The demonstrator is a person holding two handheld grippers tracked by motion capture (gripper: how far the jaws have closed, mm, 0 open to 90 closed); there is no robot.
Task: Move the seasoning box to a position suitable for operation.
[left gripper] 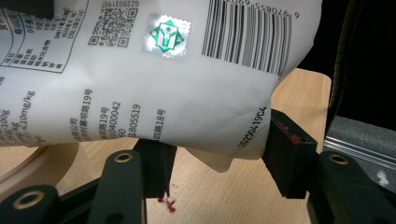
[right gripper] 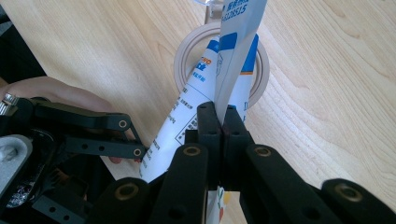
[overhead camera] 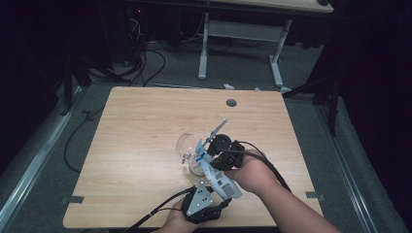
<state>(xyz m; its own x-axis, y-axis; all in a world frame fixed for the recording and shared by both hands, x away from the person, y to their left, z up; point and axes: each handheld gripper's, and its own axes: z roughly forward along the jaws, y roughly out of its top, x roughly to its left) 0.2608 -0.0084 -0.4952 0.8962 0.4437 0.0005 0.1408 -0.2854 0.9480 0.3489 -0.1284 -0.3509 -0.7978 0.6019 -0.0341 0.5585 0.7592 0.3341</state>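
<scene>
White pouch is being pinched by the right gripper; the left gripper is bracketing its bottom corner, jaws wide apart.

Pouch top and left sides cut off

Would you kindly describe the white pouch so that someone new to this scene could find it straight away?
Start at the wooden table and look to its near middle, where the two hands meet. There the white pouch slants over a clear glass jar, pinched at its top edge by the right hand-held gripper. Its barcode and blue print set it apart from the see-through jar.
</scene>
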